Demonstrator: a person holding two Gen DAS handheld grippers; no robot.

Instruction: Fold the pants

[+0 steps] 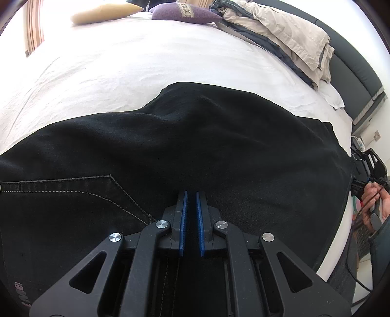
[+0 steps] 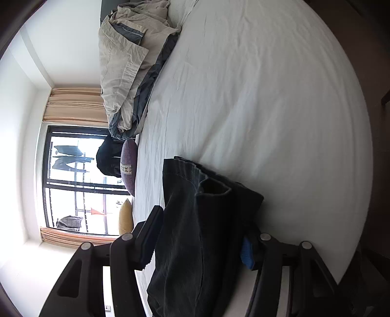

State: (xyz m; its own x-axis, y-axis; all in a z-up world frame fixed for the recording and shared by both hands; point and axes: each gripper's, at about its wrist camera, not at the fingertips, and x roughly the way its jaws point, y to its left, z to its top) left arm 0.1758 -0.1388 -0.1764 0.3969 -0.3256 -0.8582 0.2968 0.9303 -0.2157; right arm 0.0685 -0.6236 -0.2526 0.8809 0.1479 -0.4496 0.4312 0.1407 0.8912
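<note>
**A:** What did the bed (image 1: 126, 61) look like from where you sat?

**B:** I saw a white sheet, lightly creased, filling most of both views. The pants (image 1: 195, 146), black, lay spread across its near edge, with a stitched pocket (image 1: 80, 192) toward the left of my left view.

**A:** And your left gripper (image 1: 191, 195)?

**B:** I had it clenched, the blue pads nearly together, tips down at the black cloth. I could not tell whether any fabric was pinched between them.

**A:** The right one?

**B:** My right gripper (image 2: 204, 231) was turned on its side, and its jaws stood apart with a thick bunch of the pants between them, hems sticking out past the tips onto the sheet. One blue pad (image 2: 247, 253) touched the cloth; the other finger (image 2: 152, 234) sat just beside it. I could not say it was truly squeezing.

**A:** Anything else on the bed?

**B:** At the far side from the pants I saw a purple cushion (image 1: 185, 13) and a yellow one (image 1: 104, 13). A rumpled beige and grey duvet (image 1: 280, 36) was heaped by the dark headboard (image 1: 353, 63).

**A:** The room?

**B:** Beyond the bed, a big dark-framed window (image 2: 73, 185) with peach curtains (image 2: 75, 104), and white walls. A hand (image 1: 375, 202) held the right gripper past the pants' right edge.
</note>
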